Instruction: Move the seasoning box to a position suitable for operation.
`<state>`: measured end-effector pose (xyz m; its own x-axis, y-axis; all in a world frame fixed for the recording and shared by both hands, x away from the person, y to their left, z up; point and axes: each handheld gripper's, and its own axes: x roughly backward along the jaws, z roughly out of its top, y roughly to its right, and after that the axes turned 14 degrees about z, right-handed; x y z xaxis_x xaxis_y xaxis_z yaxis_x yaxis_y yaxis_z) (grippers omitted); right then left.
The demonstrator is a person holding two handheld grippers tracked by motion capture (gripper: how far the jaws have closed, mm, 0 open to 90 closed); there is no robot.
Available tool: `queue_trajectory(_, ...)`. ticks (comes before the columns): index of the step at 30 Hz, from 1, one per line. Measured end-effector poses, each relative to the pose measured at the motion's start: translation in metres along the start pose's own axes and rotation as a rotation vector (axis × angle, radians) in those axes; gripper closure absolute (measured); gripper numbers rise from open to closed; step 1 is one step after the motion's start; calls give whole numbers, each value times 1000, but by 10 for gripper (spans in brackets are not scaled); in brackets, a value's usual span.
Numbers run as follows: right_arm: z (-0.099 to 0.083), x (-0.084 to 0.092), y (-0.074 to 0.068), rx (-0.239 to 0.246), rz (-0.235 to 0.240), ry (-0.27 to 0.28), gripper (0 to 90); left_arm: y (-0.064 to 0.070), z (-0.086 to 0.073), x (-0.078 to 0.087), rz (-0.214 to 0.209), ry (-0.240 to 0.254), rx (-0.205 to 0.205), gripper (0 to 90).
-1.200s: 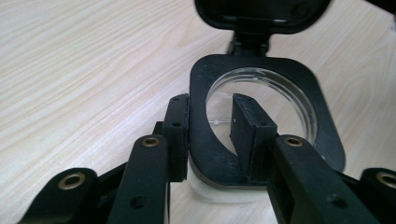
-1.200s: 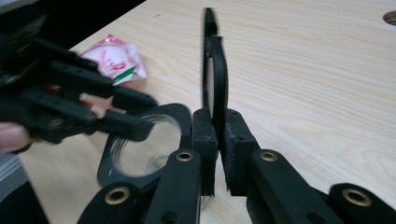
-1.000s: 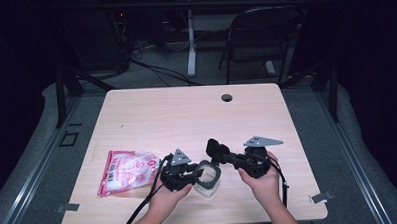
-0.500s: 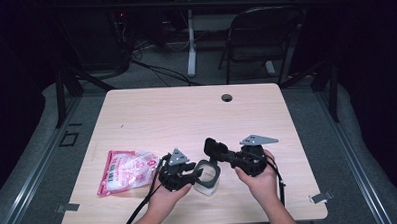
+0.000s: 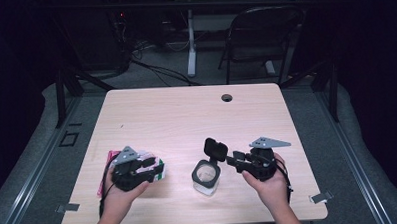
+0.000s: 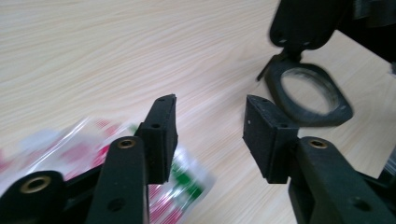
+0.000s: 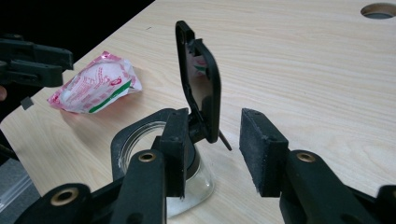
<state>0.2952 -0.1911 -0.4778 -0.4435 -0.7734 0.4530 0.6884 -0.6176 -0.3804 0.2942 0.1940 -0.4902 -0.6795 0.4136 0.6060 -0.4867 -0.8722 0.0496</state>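
A clear glass jar (image 5: 207, 178) with a black square-rimmed collar stands near the front edge of the light wooden table (image 5: 186, 117), a little right of its middle, and its black hinged lid (image 5: 216, 149) is flipped up and stands open on the far right side of the mouth. In the right gripper view the lid (image 7: 201, 79) rises upright between and just beyond the two black jaws, which stand wide apart with nothing clamped between them; the jar (image 7: 187, 186) sits beneath the left jaw there. The right gripper (image 5: 233, 160) is held just right of the jar, pointing left at the lid's hinge. To the left, a red, white and green plastic packet (image 5: 156, 168) lies on the table near the front. The left gripper (image 5: 148, 174) is over the packet, jaws wide apart and holding nothing; its own view shows the packet (image 6: 187, 179) under the jaws and the open jar (image 6: 308, 93) farther off.
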Motion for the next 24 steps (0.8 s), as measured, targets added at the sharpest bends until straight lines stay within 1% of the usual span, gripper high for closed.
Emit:
queue_trajectory(1, 0, 0, 0, 0, 0, 0, 618, -5, -4, 3, 14, 8, 10, 513)
queue_trajectory(3, -2, 0, -4, 7, -2, -2, 605, -14, -13, 10, 17, 15, 27, 506)
queue_trajectory(4, -4, -1, -7, 25, -3, 2, 590, -19, -19, 12, 27, 22, 40, 495)
queue_trajectory(5, -5, -1, -9, 25, -2, 3, 584, -21, -22, 13, 28, 14, 45, 485)
queue_trajectory(6, -5, -1, -9, 25, -2, 3, 584, -21, -22, 13, 28, 14, 45, 490)
queue_trajectory(7, -7, -2, -10, 33, -2, 8, 579, -24, -25, 13, 27, 3, 51, 490)
queue_trajectory(8, -8, -3, -11, 38, -4, 16, 577, -26, -28, 13, 13, 2, 54, 523)
queue_trajectory(9, -9, -3, -12, 48, -7, 12, 577, -27, -31, 12, 2, 10, 64, 553)
queue_trajectory(10, -13, -4, -13, 54, -7, 22, 576, -28, -37, 11, 4, -3, 57, 575)
queue_trajectory(11, -15, -4, -13, 56, -6, 20, 575, -28, -39, 9, 22, -3, 42, 569)
queue_trajectory(12, -17, -5, -14, 59, -3, 24, 574, -28, -42, 8, 31, -5, 33, 539)
queue_trajectory(13, -17, -5, -14, 59, -3, 24, 574, -28, -42, 8, 31, -5, 33, 505)
queue_trajectory(14, -20, -5, -14, 71, -6, 18, 567, -28, -44, 7, 42, -14, 8, 482)
queue_trajectory(15, -20, -5, -14, 71, -6, 18, 567, -28, -44, 7, 42, -14, 8, 463)
queue_trajectory(16, -22, -5, -14, 78, -13, 23, 567, -26, -47, 6, 70, -16, -29, 446)
queue_trajectory(17, -22, -5, -14, 78, -13, 23, 567, -26, -47, 6, 70, -16, -29, 428)
queue_trajectory(18, -23, -5, -13, 70, -14, 32, 564, -25, -50, 4, 94, -39, -57, 410)
queue_trajectory(19, -23, -5, -13, 70, -14, 32, 564, -25, -50, 4, 94, -39, -57, 406)
queue_trajectory(20, -24, -5, -12, 54, -4, 33, 562, -24, -51, 2, 115, -54, -73, 393)
queue_trajectory(21, -24, -5, -11, 49, -7, 37, 562, -23, -52, 1, 124, -61, -80, 377)
queue_trajectory(22, -25, -4, -10, 48, -8, 36, 560, -22, -53, 0, 129, -71, -89, 366)
queue_trajectory(23, -25, -4, -10, 48, -8, 36, 560, -22, -53, 0, 129, -71, -89, 349)
queue_trajectory(24, -26, -4, -9, 42, -5, 35, 553, -19, -55, -3, 149, -87, -110, 333)
